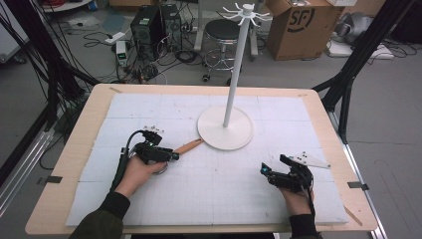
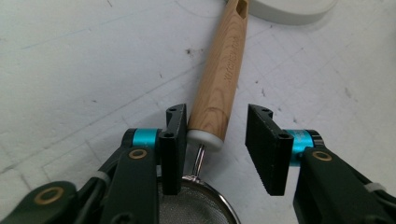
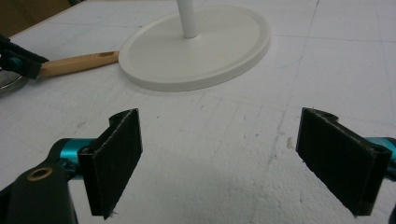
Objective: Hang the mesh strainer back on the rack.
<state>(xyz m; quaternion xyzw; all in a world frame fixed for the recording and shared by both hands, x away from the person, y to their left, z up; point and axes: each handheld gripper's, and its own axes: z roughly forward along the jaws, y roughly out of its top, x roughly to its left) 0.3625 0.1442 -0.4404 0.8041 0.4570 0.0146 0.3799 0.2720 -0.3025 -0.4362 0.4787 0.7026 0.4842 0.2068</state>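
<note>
Foam mat (image 1: pixel 209 194) – white, gridded | wooden table (image 1: pixel 79 149) | floor – cables (image 1: pixel 99 37)

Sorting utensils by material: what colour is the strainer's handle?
Light wood-grain brown with a white end cap, clearest in the left gripper view: handle.

Strainer handle (image 2: pixel 222 77): light wood, visible grain, smooth satin finish, stamped lettering along it, white plastic-looking cap at the end. Thin shiny metal wire runs from the cap to a fine metal mesh bowl (image 2: pixel 196 207) with polished rim. Left tongs (image 2: pixel 217 147): matt black plastic, ribbed pad faces, glossy teal metal collars, brass-coloured rivets. Right tongs (image 3: pixel 219 163): same matt black pads, rough-textured. Stand base (image 3: pixel 201 46): smooth matt white, pole the same. Tabletop (image 1: pixel 64 164): pale wood edge, covered by white foam-like sheet (image 1: pixel 224 194), grainy, scuffed and speckled
</note>
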